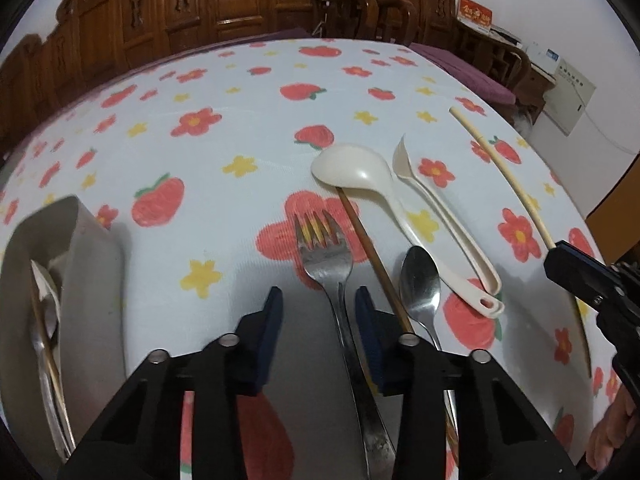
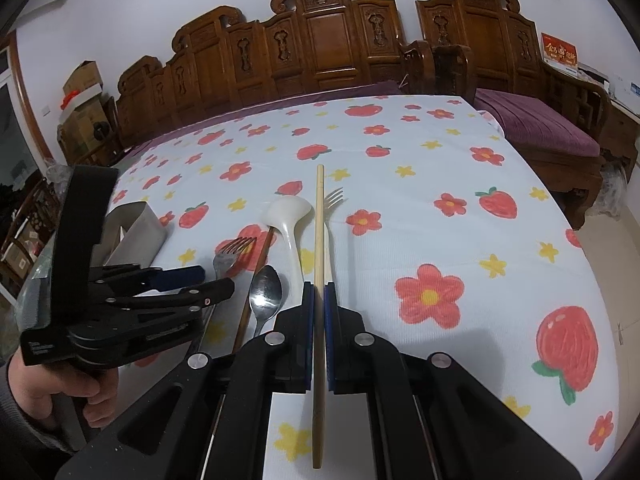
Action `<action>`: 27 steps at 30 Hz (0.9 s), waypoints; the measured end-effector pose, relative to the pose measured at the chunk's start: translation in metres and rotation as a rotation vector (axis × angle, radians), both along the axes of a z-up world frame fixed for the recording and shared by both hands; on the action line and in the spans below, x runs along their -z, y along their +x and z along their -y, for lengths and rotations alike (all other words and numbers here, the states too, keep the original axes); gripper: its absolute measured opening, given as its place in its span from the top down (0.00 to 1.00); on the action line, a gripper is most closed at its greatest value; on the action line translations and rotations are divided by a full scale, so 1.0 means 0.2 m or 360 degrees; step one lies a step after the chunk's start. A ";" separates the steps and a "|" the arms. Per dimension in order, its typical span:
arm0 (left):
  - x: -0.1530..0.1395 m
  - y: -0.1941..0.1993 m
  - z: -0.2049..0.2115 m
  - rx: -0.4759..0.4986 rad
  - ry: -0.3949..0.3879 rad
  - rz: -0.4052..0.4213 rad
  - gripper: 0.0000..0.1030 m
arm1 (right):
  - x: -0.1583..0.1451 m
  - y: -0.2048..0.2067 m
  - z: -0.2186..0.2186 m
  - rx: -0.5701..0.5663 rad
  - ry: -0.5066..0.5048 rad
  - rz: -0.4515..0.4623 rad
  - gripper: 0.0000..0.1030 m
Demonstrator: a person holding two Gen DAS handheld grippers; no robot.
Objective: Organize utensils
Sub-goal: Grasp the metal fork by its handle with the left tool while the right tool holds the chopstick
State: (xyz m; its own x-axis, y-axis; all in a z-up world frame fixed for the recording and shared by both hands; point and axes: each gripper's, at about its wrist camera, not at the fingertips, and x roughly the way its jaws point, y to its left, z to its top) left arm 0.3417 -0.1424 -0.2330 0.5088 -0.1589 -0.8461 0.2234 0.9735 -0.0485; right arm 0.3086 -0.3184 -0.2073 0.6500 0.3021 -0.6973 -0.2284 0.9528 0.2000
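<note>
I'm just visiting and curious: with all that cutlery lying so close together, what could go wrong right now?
Two risks, as I judge it. The left fingers straddle the metal fork, but a dark chopstick and a metal spoon lie right beside it, so closing might catch or nudge them too. The right gripper pinches a pale chopstick partway along, most of it sticking out ahead; it could swing or knock the white ladle.

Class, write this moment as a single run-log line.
left gripper: open, astride metal fork handle | right gripper: shut on pale chopstick | holder: some utensils inside | rest on tablecloth
</note>
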 end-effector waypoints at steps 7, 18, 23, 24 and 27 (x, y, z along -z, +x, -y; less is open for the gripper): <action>0.00 -0.01 0.05 0.0032 0.0082 0.0025 0.80 | 0.00 -0.01 -0.02 -0.0013 -0.0009 0.0003 0.94; -0.01 -0.06 0.09 0.0054 0.0156 0.0028 0.92 | 0.02 -0.02 -0.04 -0.0021 -0.0052 -0.0015 0.94; -0.03 -0.14 0.10 0.0107 0.0209 0.0055 0.94 | 0.02 -0.06 -0.08 -0.0044 -0.0065 -0.0008 0.94; -0.05 -0.16 0.09 0.0111 0.0196 0.0057 0.94 | 0.01 -0.06 -0.07 -0.0043 -0.0041 -0.0013 0.94; -0.08 -0.20 0.06 0.0106 0.0182 0.0080 0.94 | 0.00 -0.08 -0.09 -0.0046 -0.0046 -0.0001 0.94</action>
